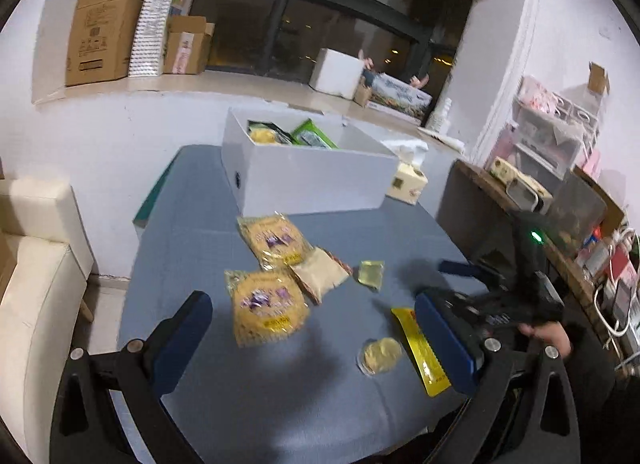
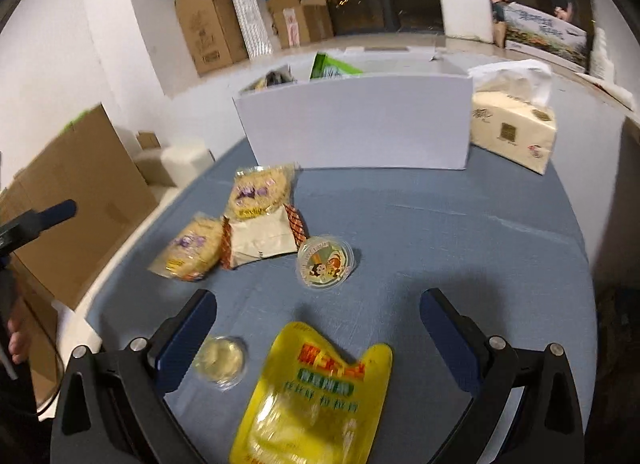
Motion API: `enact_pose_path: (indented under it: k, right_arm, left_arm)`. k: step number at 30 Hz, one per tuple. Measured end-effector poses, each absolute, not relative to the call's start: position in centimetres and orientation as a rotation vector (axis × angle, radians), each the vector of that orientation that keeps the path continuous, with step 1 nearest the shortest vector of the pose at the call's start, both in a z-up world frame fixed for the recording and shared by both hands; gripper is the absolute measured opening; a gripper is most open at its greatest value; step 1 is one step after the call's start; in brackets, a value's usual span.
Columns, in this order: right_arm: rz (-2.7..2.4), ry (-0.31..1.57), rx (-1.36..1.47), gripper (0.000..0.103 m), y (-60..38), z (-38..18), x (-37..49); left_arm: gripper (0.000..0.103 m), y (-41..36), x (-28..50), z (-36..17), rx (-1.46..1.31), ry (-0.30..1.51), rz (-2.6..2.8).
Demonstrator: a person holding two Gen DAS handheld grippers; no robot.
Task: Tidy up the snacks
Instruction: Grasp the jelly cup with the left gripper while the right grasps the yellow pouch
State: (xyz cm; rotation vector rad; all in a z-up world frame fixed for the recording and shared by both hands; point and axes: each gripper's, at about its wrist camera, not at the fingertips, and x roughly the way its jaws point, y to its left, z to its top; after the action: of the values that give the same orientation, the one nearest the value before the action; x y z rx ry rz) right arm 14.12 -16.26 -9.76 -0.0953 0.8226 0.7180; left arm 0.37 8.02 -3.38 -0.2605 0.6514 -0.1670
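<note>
My left gripper hangs with its blue-padded jaws spread wide, nothing between them; ahead of its left finger lies a crinkly clear-wrapped round yellow cake with purple print, and a second cake of the same kind sits farther ahead. Touching both is a flat beige packet with orange-patterned ends.

My right gripper is likewise released and wide apart above the blue cloth-covered table. Between its fingers, close in, lies a glossy yellow pouch with notched top corners. Just inside its left finger sits a small round clear-wrapped pastry. Farther ahead stands a small jelly cup with a cartoon foil lid.

Beyond everything stands the smooth white rectangular box, already holding a green packet, with a soft cream tissue pack to its right.
</note>
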Motion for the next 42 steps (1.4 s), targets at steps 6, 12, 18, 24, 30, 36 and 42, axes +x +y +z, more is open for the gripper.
enact_pose_path:
  k: [6,12,18,24,30,36,42]
  right_arm:
    - [0.742,0.851,-0.149,0.103,-14.1,-10.9,16.7]
    - [0.778,0.901,-0.158,0.103,-13.2,-12.0,18.9]
    - [0.812,0.923,-0.17,0.05,-12.8,-13.0,19.6]
    - [0.833,0.893,-0.126,0.049,-14.2,-12.1,18.3]
    - [0.803,0.844,-0.024,0.049,-17.5,-9.3,15.9]
    - [0.709,0.848,-0.018,0.049,-20.4,-8.2,12.8]
    - [0.675,0.852,-0.005,0.05,-22.2,-8.7,11.0]
  left_arm:
    - [0.103,5.5,0.3,-4.3,-0.207,0.68,-0.239]
    - [0.103,3.3,0.4,-5.0,-0.159,0.706,-0.287]
    - [0.103,2.7,0.9,-5.9,-0.147,0.737,-0.302]
    - [0.103,2.2,1.3,-6.6,-0.133,0.764,-0.319]
    - [0.103,0.4,2.5,-7.9,-0.073,0.817,-0.35]
    - [0.103,-2.5,4.1,-10.6,0.014,0.883,-0.419]
    - [0.097,-3.7,4.6,-12.3,0.05,0.889,-0.434]
